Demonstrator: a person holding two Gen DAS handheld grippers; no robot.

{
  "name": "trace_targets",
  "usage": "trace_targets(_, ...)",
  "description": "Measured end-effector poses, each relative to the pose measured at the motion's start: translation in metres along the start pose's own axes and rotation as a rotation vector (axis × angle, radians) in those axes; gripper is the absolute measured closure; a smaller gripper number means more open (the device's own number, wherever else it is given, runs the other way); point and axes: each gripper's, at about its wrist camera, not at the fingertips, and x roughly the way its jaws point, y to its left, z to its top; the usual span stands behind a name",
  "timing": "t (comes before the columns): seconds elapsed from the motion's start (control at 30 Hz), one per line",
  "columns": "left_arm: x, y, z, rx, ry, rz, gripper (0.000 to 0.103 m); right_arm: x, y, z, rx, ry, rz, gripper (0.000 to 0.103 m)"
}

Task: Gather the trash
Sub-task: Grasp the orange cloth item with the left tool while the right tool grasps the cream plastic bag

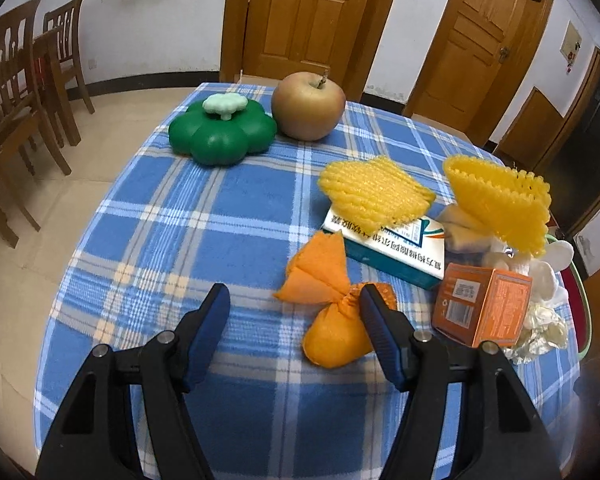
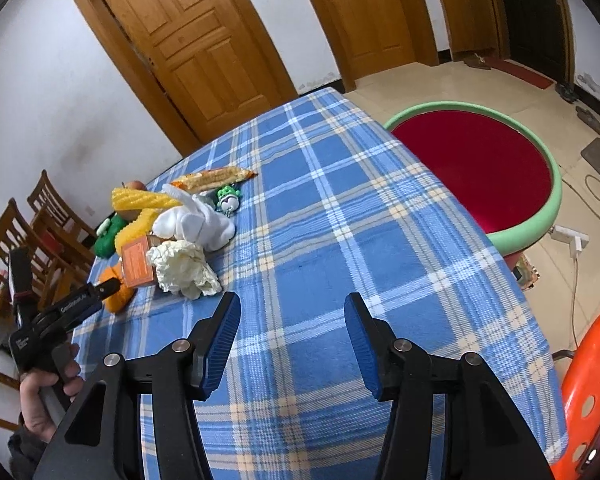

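Note:
In the left wrist view, my left gripper (image 1: pixel 294 300) hangs open just over the blue plaid tablecloth (image 1: pixel 160 240). An orange mesh net (image 1: pixel 328 332) lies against its right finger; the left finger stands clear of it. Beyond lie two yellow foam nets (image 1: pixel 374 196), a white and teal box (image 1: pixel 392 252), an orange box (image 1: pixel 480 304) and crumpled paper (image 1: pixel 540 328). My right gripper (image 2: pixel 292 312) is open over bare cloth with nothing between its fingers. The trash pile with the crumpled paper (image 2: pixel 184 266) sits to its left.
An apple (image 1: pixel 308 106) and a green flower-shaped container (image 1: pixel 220 132) stand at the far side. A red basin with a green rim (image 2: pixel 540 220) sits beside the table's right edge, an orange stool (image 2: pixel 592 380) nearer. Wooden chairs (image 1: pixel 16 100) stand at the left.

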Motion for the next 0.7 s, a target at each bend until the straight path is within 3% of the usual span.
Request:
trace_targets(0.07, -0.001, -0.002, -0.001, -0.001, -0.001, -0.023, 0.049, 0.005, 0.004, 0.001, -0.011, 0.010, 0.000, 0.048)
trace_targets(0.23, -0.002, -0.005, -0.006, -0.031, 0.025, -0.096, 0.049, 0.016, 0.021, 0.006, -0.043, 0.014, 0.020, 0.048)
trace_targets(0.4, -0.004, -0.016, -0.012, 0.016, 0.021, -0.118, 0.053, 0.029, 0.044, 0.010, -0.087, 0.025, 0.055, 0.048)
trace_targets(0.57, -0.004, -0.023, -0.015, 0.037, 0.028, -0.178, 0.080, 0.036, 0.060, 0.012, -0.118, 0.029, 0.077, 0.048)
trace_targets(0.7, -0.008, -0.025, -0.014, 0.042, 0.021, -0.203, 0.083, 0.042, 0.066, 0.013, -0.130, 0.042, 0.082, 0.048)
